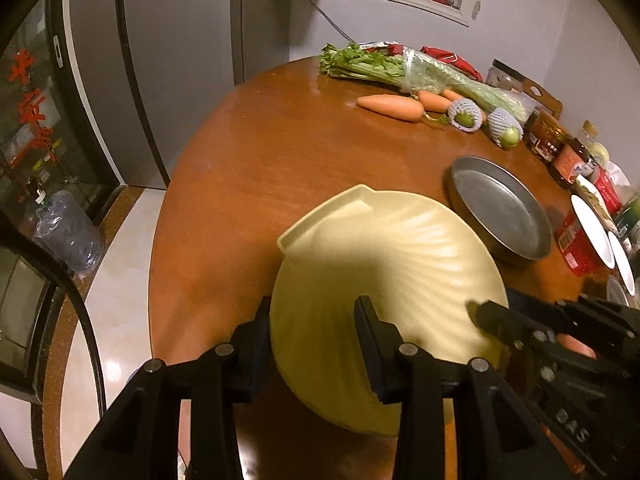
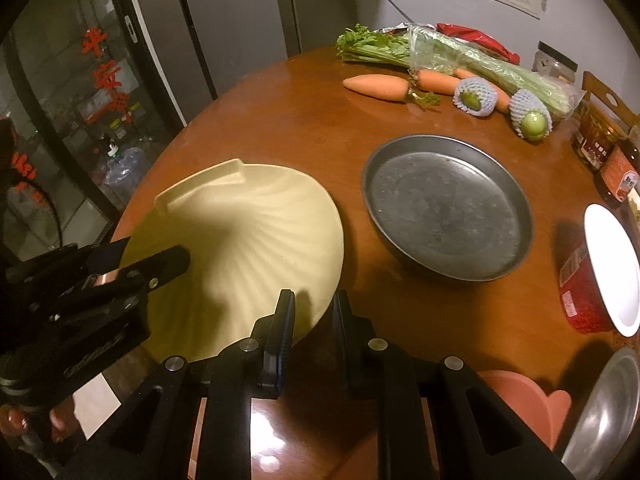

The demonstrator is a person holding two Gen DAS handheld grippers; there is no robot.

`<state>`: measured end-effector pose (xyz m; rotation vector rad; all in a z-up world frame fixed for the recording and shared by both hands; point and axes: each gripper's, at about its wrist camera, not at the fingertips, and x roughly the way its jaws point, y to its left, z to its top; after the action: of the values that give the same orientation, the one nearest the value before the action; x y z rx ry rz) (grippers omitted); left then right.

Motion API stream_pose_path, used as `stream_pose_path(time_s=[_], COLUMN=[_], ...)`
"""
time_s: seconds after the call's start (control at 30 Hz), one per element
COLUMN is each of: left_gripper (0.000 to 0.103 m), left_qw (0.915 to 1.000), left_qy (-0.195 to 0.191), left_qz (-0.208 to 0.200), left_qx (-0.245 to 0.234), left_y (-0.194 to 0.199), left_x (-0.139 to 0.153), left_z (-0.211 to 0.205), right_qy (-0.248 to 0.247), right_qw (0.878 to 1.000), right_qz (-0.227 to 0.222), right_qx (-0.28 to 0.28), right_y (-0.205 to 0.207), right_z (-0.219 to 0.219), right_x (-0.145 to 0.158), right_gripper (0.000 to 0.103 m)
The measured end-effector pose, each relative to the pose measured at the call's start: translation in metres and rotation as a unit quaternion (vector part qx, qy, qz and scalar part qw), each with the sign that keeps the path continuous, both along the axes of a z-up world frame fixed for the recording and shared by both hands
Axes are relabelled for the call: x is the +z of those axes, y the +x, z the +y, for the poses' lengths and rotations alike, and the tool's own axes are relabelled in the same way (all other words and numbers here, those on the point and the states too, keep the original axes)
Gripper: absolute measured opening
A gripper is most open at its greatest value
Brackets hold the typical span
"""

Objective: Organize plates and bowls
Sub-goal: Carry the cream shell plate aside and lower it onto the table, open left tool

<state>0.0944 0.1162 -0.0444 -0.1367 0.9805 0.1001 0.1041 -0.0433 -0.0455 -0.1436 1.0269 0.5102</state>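
A cream shell-shaped plate (image 1: 384, 248) (image 2: 248, 224) hangs tilted over the brown round table (image 1: 260, 160), held from two sides. My left gripper (image 1: 314, 320) is shut on its near-left rim, one finger under the edge and one on the ribbed face. From the right wrist view the left gripper (image 2: 136, 260) grips the plate's left side. My right gripper (image 2: 312, 312) is shut on the plate's right rim; the left wrist view shows the right gripper (image 1: 486, 316) at that edge. A round metal pan (image 1: 500, 212) (image 2: 448, 208) lies on the table just right of the plate.
A red-and-white bowl (image 2: 612, 268), a pink heart-shaped dish (image 2: 528, 404) and a steel bowl (image 2: 608, 412) stand at the right. Carrots (image 2: 378, 86), celery (image 2: 440, 56), netted green fruits (image 2: 530, 120) and jars (image 2: 596, 136) line the far side. The table edge drops to the floor on the left.
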Motion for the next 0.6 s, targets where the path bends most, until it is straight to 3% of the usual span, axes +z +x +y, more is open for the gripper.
stream_pose_path(time_s=[0.6], left_gripper=[0.043], left_qw=[0.9995], left_qy=[0.008], left_qz=[-0.023], left_qx=[-0.021], left_y=[0.014], left_x=[0.001], left_z=[-0.003], right_qy=[0.026], right_qw=[0.999], right_qz=[0.020], right_qx=[-0.005], right_y=[-0.006], right_z=[-0.006], right_x=[0.001], right_gripper=[0.026])
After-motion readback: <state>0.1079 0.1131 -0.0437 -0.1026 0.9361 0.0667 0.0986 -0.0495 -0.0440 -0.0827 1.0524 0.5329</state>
